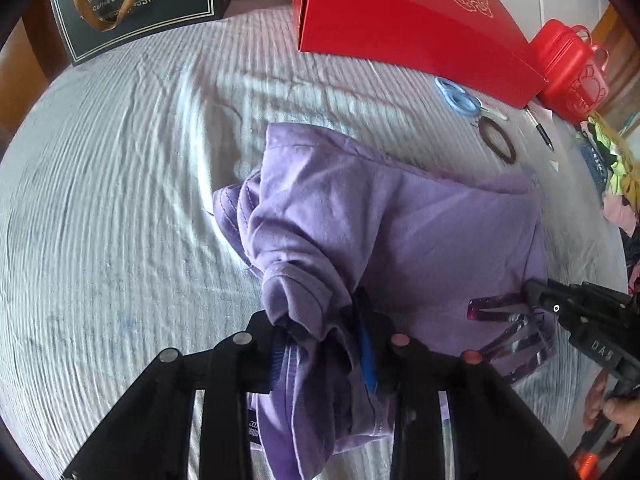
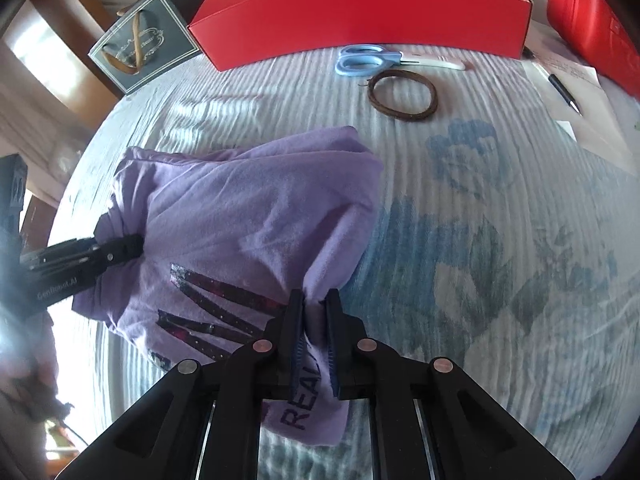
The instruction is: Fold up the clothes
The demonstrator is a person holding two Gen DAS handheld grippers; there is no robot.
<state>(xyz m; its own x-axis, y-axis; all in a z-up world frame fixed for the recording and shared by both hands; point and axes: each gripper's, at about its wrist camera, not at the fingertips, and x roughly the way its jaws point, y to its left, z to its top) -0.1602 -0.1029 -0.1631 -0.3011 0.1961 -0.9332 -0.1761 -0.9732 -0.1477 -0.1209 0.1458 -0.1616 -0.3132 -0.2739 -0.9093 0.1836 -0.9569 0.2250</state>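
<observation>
Reading "REAL", partly cut off, the crumpled purple cotton T-shirt (image 2: pixel 256 208) is clamped by left gripper (image 1: pixel 324 344) and right gripper (image 2: pixel 314 332); "GenRobot.AI" seemingly marks one.

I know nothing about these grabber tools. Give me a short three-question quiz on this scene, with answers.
1. True or false: both grippers pinch the purple shirt.
2. What lies closest to the scissors? A) brown ring B) pen C) black box
3. Fill in: the big box behind the scissors is ____.

Key:
1. True. The left gripper and right gripper each clamp a bunch of fabric.
2. A, the brown ring.
3. Red.
</observation>
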